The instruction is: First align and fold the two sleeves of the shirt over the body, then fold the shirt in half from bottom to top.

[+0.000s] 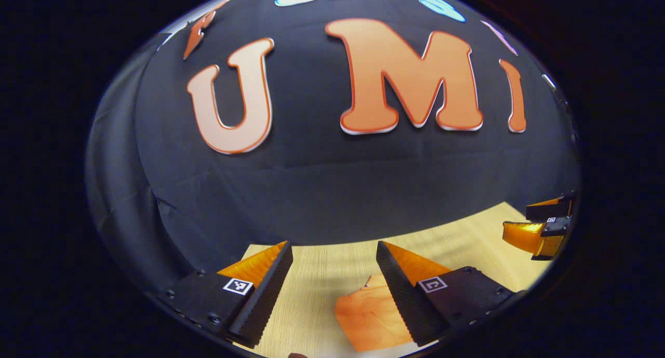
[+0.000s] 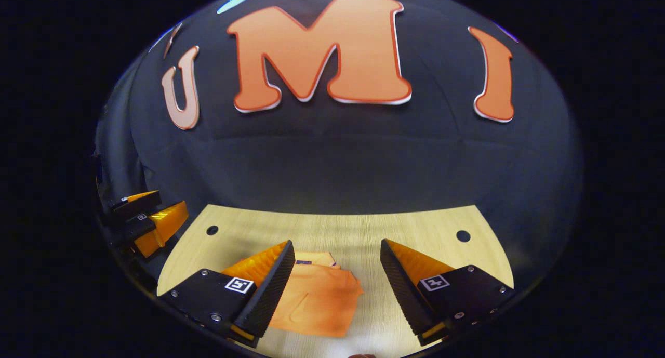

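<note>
Black cloth walls the booth behind our light wooden table point(image 2: 337, 233). On it lies the orange shirt point(image 2: 317, 301), folded into a compact bundle. Our left gripper point(image 1: 332, 275) and right gripper point(image 2: 337, 275) both hover above it, fingers spread wide, gripping nothing, the shirt beneath and between them.

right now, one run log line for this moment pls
left gripper: open, above table | right gripper: open, holding nothing | orange shirt: lying on table, ungripped
</note>
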`<state>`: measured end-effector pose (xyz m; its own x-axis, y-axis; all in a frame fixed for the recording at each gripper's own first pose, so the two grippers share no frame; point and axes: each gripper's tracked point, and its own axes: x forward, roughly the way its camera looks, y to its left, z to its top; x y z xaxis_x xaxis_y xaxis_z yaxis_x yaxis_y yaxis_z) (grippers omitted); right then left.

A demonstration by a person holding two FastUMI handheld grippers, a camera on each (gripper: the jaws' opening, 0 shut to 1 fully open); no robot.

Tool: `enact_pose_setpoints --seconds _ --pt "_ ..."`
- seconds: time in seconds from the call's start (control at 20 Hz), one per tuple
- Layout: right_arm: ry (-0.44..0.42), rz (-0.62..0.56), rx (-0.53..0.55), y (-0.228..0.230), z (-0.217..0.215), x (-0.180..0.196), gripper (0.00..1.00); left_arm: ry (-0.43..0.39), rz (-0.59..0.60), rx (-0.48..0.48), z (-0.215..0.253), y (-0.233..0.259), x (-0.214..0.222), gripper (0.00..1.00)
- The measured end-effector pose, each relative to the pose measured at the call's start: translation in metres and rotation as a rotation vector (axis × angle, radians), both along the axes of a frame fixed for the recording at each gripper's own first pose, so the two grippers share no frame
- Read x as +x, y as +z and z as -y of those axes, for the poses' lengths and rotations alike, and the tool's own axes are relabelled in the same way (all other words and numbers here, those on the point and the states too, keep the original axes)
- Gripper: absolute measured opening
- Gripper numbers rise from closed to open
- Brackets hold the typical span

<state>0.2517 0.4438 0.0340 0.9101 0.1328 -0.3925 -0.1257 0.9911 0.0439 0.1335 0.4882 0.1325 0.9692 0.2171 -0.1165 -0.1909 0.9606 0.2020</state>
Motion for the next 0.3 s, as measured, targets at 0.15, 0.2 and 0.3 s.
enact_pose_setpoints --seconds 0.15,0.2,0.3 --pt "0.007 0.086 0.005 0.034 0.007 -0.029 1.0 -0.009 0.08 -0.026 0.012 0.033 -0.043 0.99" --pt "0.013 0.114 0.011 0.046 0.009 -0.038 1.0 -0.007 0.105 -0.028 0.013 0.042 -0.057 0.99" --pt "0.032 0.165 0.033 0.065 0.009 -0.056 1.0 0.0 0.142 -0.048 0.017 0.053 -0.078 1.0"
